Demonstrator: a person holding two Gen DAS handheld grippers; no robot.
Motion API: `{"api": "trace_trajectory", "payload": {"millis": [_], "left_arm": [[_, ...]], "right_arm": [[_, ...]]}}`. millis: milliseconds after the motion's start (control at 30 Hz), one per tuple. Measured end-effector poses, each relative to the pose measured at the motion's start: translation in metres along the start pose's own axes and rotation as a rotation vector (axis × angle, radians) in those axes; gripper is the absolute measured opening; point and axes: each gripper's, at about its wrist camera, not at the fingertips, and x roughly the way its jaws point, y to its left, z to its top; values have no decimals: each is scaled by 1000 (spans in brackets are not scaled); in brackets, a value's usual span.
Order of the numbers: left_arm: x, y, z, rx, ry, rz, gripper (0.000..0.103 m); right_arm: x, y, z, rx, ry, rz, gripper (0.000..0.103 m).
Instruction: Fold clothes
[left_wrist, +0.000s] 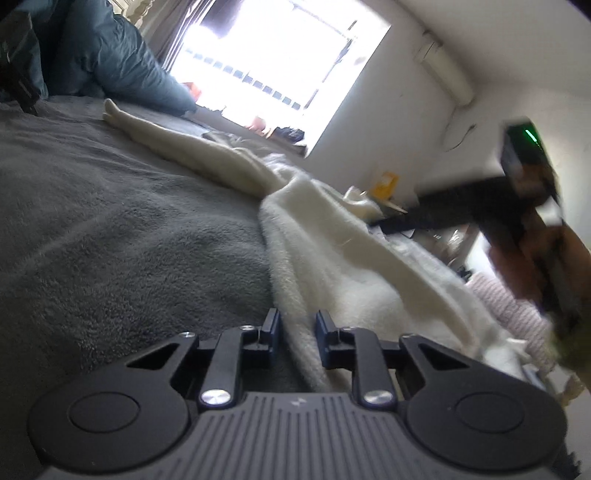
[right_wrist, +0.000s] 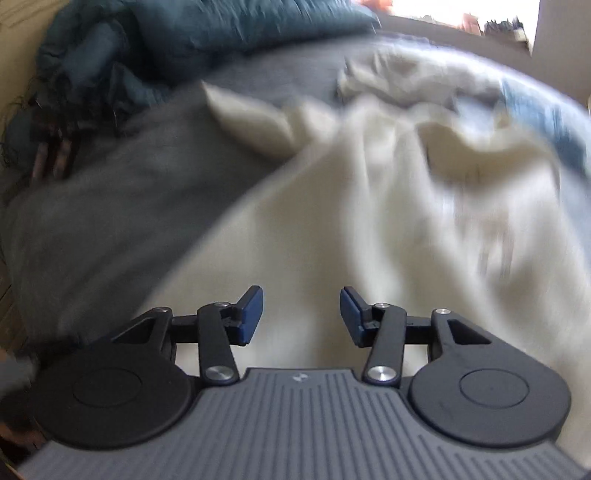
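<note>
A fluffy white garment (left_wrist: 332, 258) lies on a grey blanket (left_wrist: 110, 221), with one long sleeve (left_wrist: 177, 144) stretched toward the far end. My left gripper (left_wrist: 298, 330) sits low at the garment's near hem. Its jaws are narrow, with the thick hem filling the gap between them. In the right wrist view, which is blurred, my right gripper (right_wrist: 301, 314) hovers over the white garment (right_wrist: 332, 221) with its jaws open and nothing between them. A hand holding that device (left_wrist: 546, 236) shows blurred at the right of the left wrist view.
A teal duvet (left_wrist: 110, 55) is piled at the head of the bed, below a bright window (left_wrist: 277, 55). More pale cloth (right_wrist: 406, 81) and blue fabric (right_wrist: 546, 122) lie beyond the garment. A pink striped cloth (left_wrist: 517, 306) is at the right. Grey blanket (right_wrist: 110, 221) spreads to the left.
</note>
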Motion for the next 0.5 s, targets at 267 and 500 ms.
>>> {"api": "trace_trajectory", "payload": {"millis": [267, 500], "left_arm": [[-1, 6, -10, 32, -51, -61, 19], [2, 2, -11, 43, -61, -70, 19]], "right_arm": [[101, 26, 109, -168, 75, -8, 49], [191, 6, 128, -32, 319, -145, 49]]}}
